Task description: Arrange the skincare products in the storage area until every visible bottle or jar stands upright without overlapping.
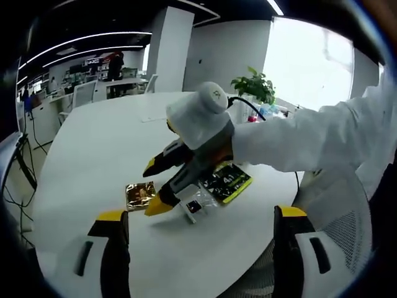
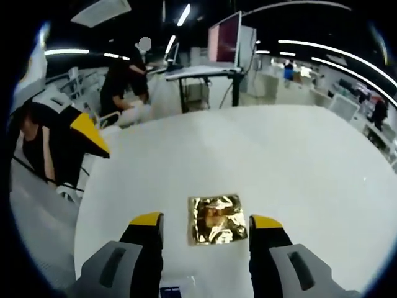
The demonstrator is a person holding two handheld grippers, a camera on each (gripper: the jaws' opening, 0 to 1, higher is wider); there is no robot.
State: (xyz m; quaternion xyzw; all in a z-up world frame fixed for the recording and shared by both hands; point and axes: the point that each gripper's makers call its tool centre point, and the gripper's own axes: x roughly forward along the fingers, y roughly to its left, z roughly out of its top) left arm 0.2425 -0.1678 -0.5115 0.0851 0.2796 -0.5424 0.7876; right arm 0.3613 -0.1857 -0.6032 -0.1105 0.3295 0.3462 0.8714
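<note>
Gold foil sachet (image 2: 217, 220) lies flat on the white table (image 2: 260, 149), squarish, so no clear long axis; in the right gripper view its edges run roughly square to the jaws, slightly rotated. Surface crinkled and reflective. It sits between and just ahead of the right gripper (image 2: 206, 222) tips, not touching either jaw. Jaws stand wide apart, nothing held.

Same sachet (image 1: 140, 195) in the left gripper view, beside the yellow tip of the right gripper (image 1: 155, 186) as it reaches in from the right.

Next to it, a small white box-like item (image 1: 193, 208) lies by the right gripper's lower jaw; contact cannot be told. Its orientation is unclear, partly hidden by the gripper. Behind that, a dark packet with yellow-green edging (image 1: 226, 181) lies flat, long axis running diagonally, upper end away from the camera.

A white-sleeved arm (image 1: 310, 139) with a gloved hand (image 1: 200, 115) holds the right gripper.

Left gripper (image 1: 201, 214) held back near the table edge, jaws spread wide, empty. Its yellow tip (image 2: 90, 133) shows at the left of the right gripper view.

Potted plant (image 1: 255, 87) at the far table edge. Office desks, monitor (image 2: 224, 38), and people beyond.
</note>
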